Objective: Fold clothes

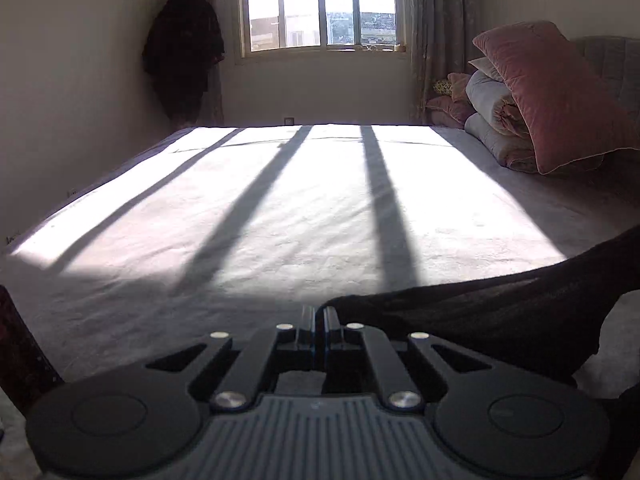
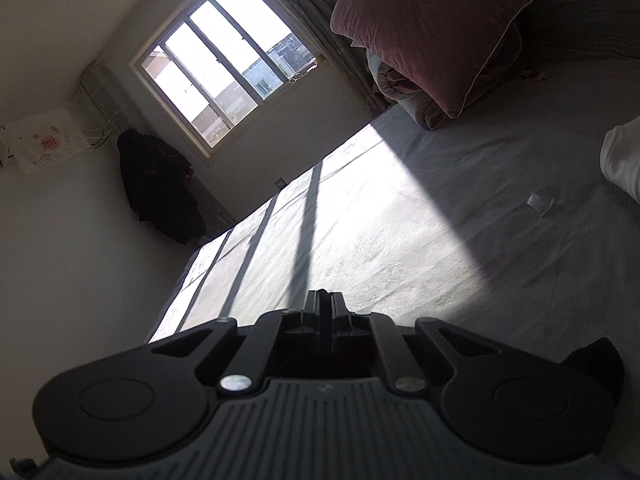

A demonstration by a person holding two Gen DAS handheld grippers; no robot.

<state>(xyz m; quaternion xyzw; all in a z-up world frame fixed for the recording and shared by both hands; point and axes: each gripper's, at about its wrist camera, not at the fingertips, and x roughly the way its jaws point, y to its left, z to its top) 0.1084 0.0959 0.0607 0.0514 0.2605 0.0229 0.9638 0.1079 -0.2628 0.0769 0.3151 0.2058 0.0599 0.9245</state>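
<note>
Writing is scarce: a pale poster (image 2: 44, 140) on the left wall carries a red round mark and small figures, too blurred to read, and the grippers show no legible brand.

Sunlight from the barred window (image 1: 322, 6) falls across the bed (image 1: 280, 208), which fills the room from wall to wall; its grey sheet looks soft and slightly napped, with fine wrinkles and long dark stripes of shadow from the window frame. Patterned curtains (image 1: 434, 36) hang beside the window. A dark coat (image 1: 182, 52) hangs in the left corner. At the head of the bed, a plump pink pillow (image 1: 556, 96) with pale piping leans on a stack of folded quilts (image 1: 492, 120), grey and pink, in front of a padded grey headboard (image 1: 612, 64). In the right wrist view a small scrap of white paper or tape (image 2: 540, 203) lies on the sheet, and a white bundle of cloth (image 2: 624, 156) sits at the right edge.

The left gripper (image 1: 320, 314) has its fingers together, and the dark garment (image 1: 500, 312), a knitted-looking black fabric, starts right at their tips and stretches away to the right, lifted off the sheet; the pinch itself is hard to make out, but the cloth appears clamped between them. The right gripper (image 2: 322, 300) also has its fingers pressed together; a bit of dark cloth shows beneath its body at the lower right, though whether it is gripped I cannot tell.
</note>
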